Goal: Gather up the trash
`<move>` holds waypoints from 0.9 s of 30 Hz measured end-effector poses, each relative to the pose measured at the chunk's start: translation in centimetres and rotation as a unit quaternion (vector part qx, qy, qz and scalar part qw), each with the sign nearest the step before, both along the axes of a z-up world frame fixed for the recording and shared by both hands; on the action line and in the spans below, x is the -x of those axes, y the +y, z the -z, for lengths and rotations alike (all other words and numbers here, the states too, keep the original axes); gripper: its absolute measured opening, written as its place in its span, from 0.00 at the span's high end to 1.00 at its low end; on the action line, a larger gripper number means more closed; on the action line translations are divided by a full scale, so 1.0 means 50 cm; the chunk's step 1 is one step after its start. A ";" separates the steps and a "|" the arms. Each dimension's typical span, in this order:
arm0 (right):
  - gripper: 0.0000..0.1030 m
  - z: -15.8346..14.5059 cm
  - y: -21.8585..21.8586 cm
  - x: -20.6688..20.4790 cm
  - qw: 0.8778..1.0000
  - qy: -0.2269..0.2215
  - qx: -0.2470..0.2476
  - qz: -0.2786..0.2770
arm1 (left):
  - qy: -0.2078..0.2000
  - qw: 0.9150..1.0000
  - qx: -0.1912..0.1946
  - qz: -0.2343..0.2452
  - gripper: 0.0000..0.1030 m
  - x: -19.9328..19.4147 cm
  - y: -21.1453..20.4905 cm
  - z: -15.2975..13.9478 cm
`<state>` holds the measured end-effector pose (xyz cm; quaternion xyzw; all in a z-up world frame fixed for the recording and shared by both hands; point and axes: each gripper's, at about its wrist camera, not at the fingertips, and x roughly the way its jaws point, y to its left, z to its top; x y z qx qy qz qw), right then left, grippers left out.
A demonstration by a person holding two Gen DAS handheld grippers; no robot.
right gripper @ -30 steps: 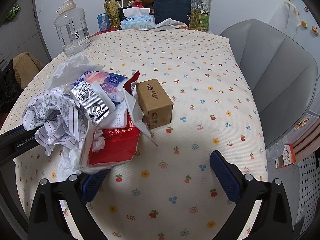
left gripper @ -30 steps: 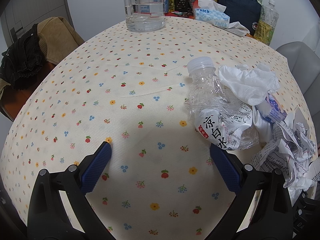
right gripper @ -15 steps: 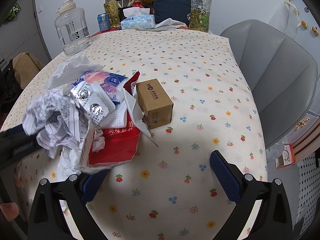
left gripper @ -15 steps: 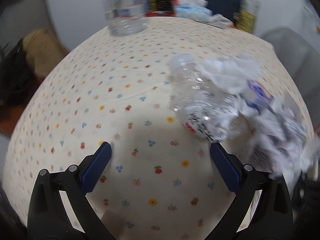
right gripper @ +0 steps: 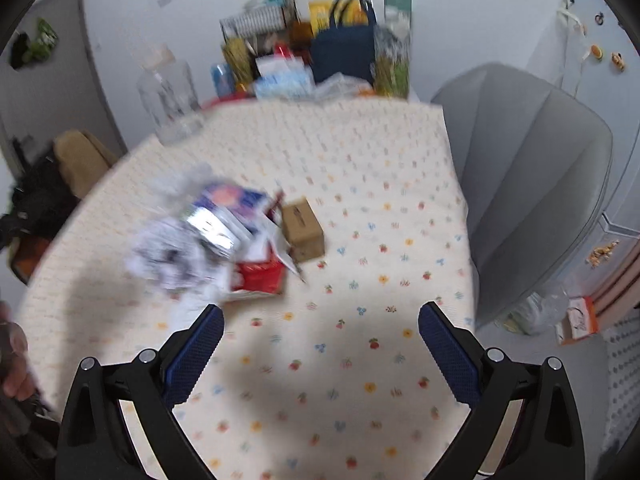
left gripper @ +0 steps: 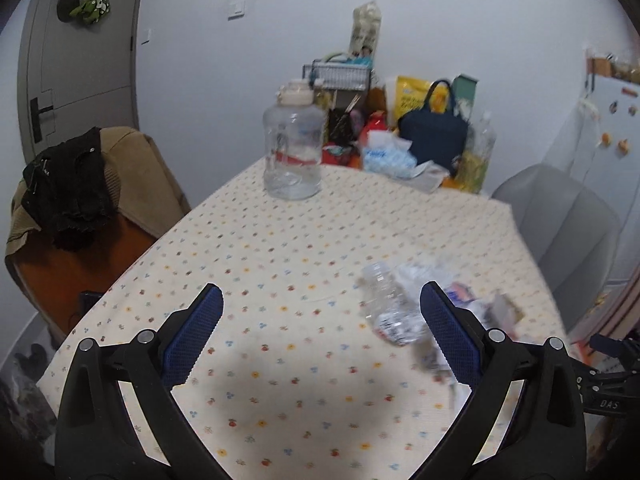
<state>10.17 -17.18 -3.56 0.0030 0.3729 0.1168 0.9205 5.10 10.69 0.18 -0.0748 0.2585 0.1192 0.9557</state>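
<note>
Floral-print tablecloth (left gripper: 280, 248) covers the table under both tools. Left gripper (left gripper: 320, 320) and right gripper (right gripper: 320, 340): blue-padded fingers spread wide, holding nothing, above the cloth. Trash pile: crushed clear plastic bottle (left gripper: 390, 310), crumpled white paper (right gripper: 168, 256), red wrapper (right gripper: 260, 276), small brown cardboard box (right gripper: 302, 230), clustered together. Beyond: large clear water jug (left gripper: 292, 152), water low in its base, and navy bag (left gripper: 434, 140).
</note>
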 end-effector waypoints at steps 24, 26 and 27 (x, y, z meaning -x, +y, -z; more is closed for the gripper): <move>0.07 -0.094 -0.156 0.184 0.987 -0.108 -0.011 0.118 | -0.041 0.985 -0.010 0.166 0.05 0.068 -0.298 -0.025; 0.07 -0.093 -0.160 0.183 0.987 -0.102 -0.019 0.120 | -0.020 0.986 -0.001 0.167 0.05 0.058 -0.298 -0.017; 0.07 -0.093 -0.161 0.184 0.987 -0.104 -0.021 0.120 | -0.016 0.986 -0.002 0.165 0.05 0.057 -0.298 -0.014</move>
